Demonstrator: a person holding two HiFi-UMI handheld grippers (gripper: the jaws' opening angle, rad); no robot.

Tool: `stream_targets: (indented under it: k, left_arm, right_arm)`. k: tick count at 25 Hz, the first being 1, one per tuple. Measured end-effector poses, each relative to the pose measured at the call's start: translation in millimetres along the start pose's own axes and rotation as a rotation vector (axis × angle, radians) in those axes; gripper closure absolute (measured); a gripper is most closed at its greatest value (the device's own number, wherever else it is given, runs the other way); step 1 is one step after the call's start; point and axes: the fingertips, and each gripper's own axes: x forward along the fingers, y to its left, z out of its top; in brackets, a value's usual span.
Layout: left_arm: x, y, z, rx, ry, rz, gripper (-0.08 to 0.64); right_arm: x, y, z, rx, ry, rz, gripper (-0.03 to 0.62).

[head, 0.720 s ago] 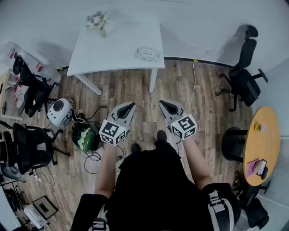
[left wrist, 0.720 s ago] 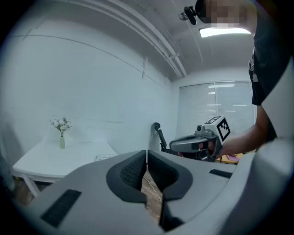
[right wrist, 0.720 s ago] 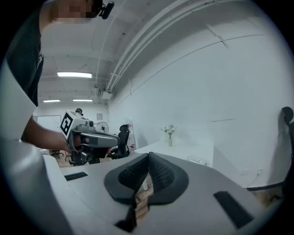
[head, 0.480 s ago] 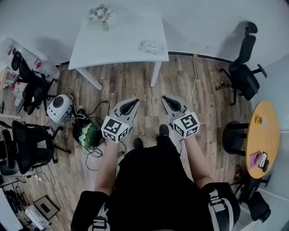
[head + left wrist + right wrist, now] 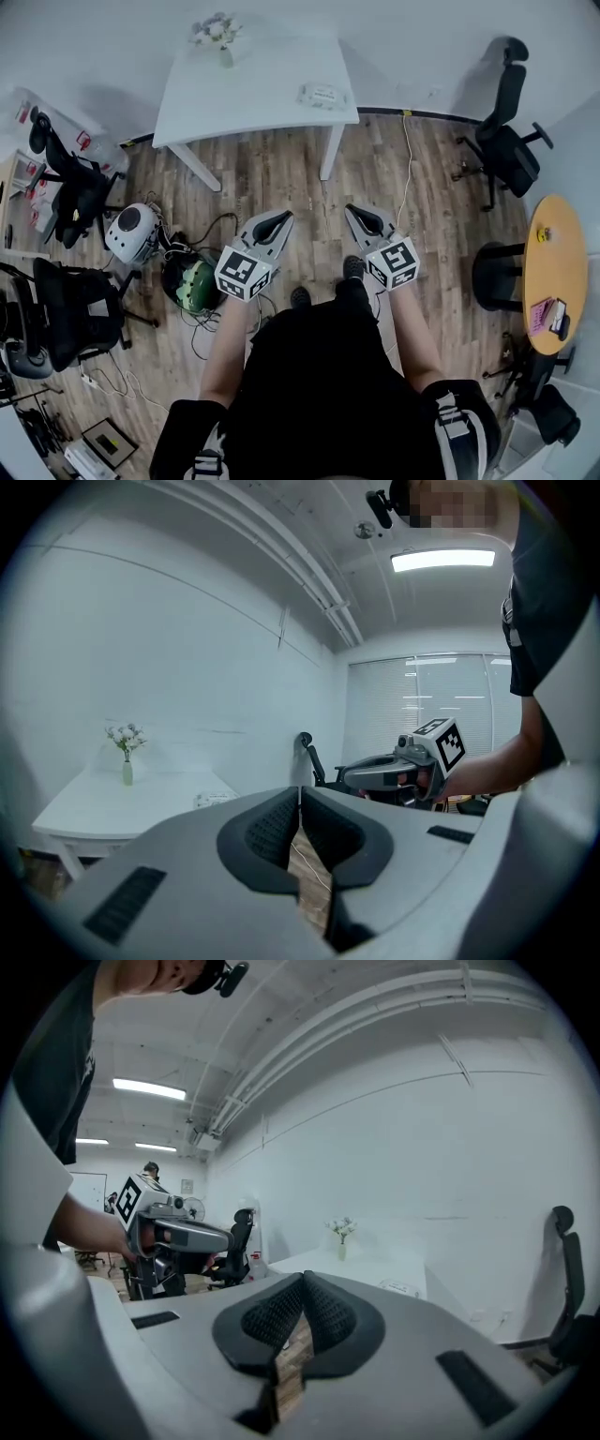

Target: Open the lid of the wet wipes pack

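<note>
The wet wipes pack [image 5: 322,95] lies flat near the right end of a white table [image 5: 253,98] at the far wall; it also shows small as the pack [image 5: 214,799] in the left gripper view and the pack [image 5: 400,1287] in the right gripper view. My left gripper [image 5: 281,220] and right gripper [image 5: 354,215] hang side by side over the wood floor, well short of the table. Both are shut, jaws touching at the tips with nothing between them. The left gripper [image 5: 299,799] sees the right one beside it; the right gripper [image 5: 302,1283] sees the left one.
A vase of white flowers [image 5: 218,34] stands at the table's far left. Black office chairs [image 5: 504,141] stand right and left [image 5: 70,187]. A white round device [image 5: 131,232], a green-and-black object [image 5: 192,281] and cables lie on the floor at left. A round wooden table [image 5: 555,281] is at right.
The view has shifted so the table and floor items sit slightly lower and to the right. Both grippers stay shut and side by side, a little lower in the frame.
</note>
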Motion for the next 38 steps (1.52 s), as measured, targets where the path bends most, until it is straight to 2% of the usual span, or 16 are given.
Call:
stream_targets:
  k: [4,11,17,22,29,38]
  left_arm:
    - [-11,-5,1,0.0,-0.005,-0.019,0.531]
    - [-11,-18,2,0.012,-0.01,-0.058,0.531]
    - [-4,-27,0,0.015,-0.006,-0.072,0.531]
    - [10,-23,0,0.011,0.006,-0.055,0.531]
    - [53,-12,10,0.013,0.021,-0.018,0.531]
    - [135,20,23,-0.008,0.047,0.066,0.531]
  right_arm:
    - [-7,2,1,-0.01,-0.003,-0.071,0.575]
    - [-25,3,-2,0.02,-0.019,-0.109,0.575]
    - [-33,-2,-14,0.024,-0.011,-0.122,0.575]
    - [-27,-17,-20,0.029,0.002,-0.105,0.575]
    - [-11,-66,-17,0.043,-0.01,-0.072,0.575]
    - [26,-157,-19,0.055,-0.01,0.007,0.575]
